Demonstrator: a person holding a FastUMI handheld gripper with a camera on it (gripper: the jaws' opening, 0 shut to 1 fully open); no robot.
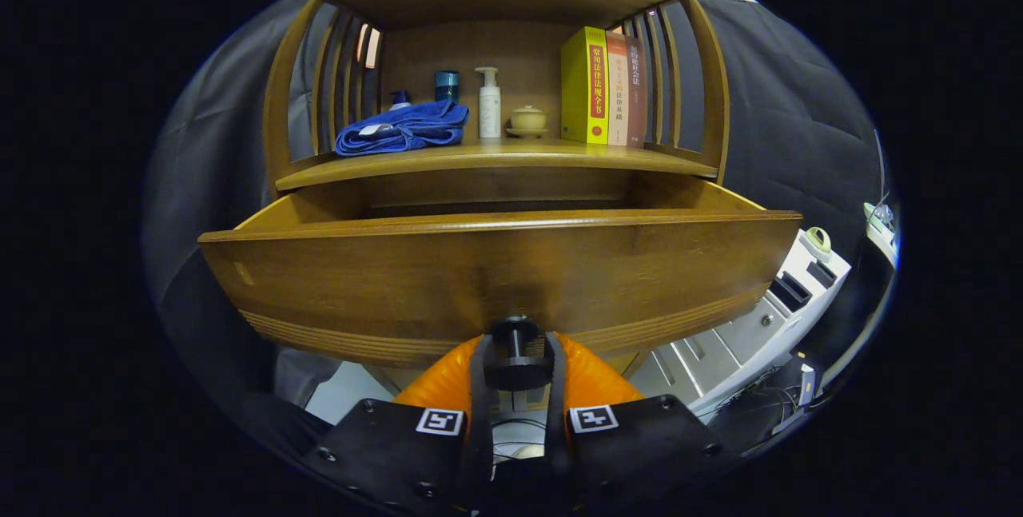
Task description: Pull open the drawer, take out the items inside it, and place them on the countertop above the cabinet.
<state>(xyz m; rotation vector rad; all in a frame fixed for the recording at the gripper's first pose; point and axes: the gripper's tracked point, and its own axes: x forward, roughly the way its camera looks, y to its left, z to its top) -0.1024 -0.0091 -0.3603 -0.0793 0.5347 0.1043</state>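
Tongs (517, 357) clamped on the knob (516, 341) of the pulled-out drawer (495, 277).

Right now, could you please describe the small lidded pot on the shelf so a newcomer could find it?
On the wooden shelf above the open drawer, whose knob the tool grips, find the white pump bottle. The lidded pot sits between it and the yellow book: squat, beige.

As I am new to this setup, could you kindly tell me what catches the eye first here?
The wooden drawer stands pulled out, its front just beyond the gripper, whose fingers are closed on the dark knob. Above it, on the countertop, a blue towel lies left of a white pump bottle, with a yellow book upright at the right.
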